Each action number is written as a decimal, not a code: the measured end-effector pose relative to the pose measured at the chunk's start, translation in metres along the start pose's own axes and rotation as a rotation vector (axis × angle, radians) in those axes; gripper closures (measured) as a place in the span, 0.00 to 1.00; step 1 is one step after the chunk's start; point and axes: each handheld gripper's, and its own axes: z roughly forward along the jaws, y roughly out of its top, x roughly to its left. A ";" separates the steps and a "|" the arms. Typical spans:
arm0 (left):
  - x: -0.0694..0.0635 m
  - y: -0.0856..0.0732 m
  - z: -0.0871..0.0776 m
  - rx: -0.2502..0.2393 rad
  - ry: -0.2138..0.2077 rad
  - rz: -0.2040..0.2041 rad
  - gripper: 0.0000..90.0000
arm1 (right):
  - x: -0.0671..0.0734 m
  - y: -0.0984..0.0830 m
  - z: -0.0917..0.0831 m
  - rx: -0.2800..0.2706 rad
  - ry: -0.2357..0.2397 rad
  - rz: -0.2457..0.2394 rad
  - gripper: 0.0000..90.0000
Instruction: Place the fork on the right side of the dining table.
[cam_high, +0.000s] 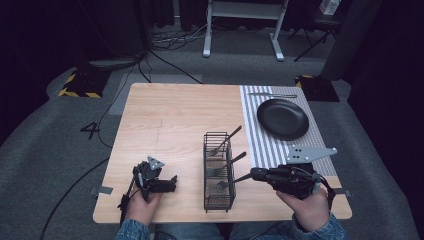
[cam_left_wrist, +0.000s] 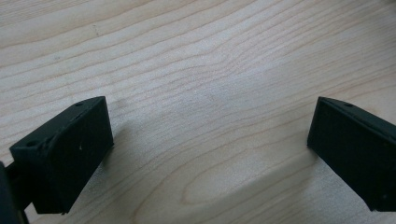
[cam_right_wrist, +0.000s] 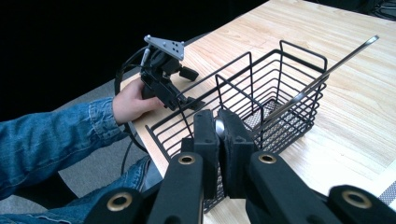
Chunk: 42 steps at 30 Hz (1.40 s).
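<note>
A: Largest first. Wooden table (cam_high: 175, 120), with a striped placemat (cam_high: 260, 140) along its 3 o'clock edge.

B: On the mat?

A: A black plate (cam_high: 283, 118) at about 1 o'clock from table centre, and a piece of cutlery (cam_high: 272, 95) just beyond it at the mat's far end — type not legible.

B: Centre of the table?

A: A black wire basket (cam_high: 219, 172), long axis running 12 to 6, just left of the mat. Three utensils in it, handles leaning out toward 2 o'clock: far fork (cam_high: 226, 140), middle fork (cam_high: 230, 163), near utensil (cam_high: 229, 181).

B: Grippers?

A: Right gripper (cam_high: 254, 174) at 4 o'clock, just right of the basket and pointing at it. In the right gripper view its jaws are pressed together on the tip of a metal utensil handle (cam_right_wrist: 299, 97) that slants up across the basket (cam_right_wrist: 261, 98).

B: And the left?

A: Left gripper (cam_high: 172, 182) at 7 o'clock, left of the basket and apart from it — jaws spread wide in the left gripper view, bare wood (cam_left_wrist: 210, 93) between them. The person's left hand (cam_right_wrist: 130, 100) grips it.
</note>
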 end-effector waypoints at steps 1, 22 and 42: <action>0.000 0.000 0.000 0.000 0.000 0.000 0.00 | 0.000 0.001 -0.001 -0.003 0.000 0.000 0.96; 0.001 0.001 0.001 -0.002 -0.002 0.008 0.00 | -0.009 0.007 -0.032 -0.072 -0.017 0.020 0.96; 0.000 0.001 0.001 0.000 -0.003 0.006 0.00 | -0.024 0.005 -0.073 -0.151 -0.087 0.059 0.96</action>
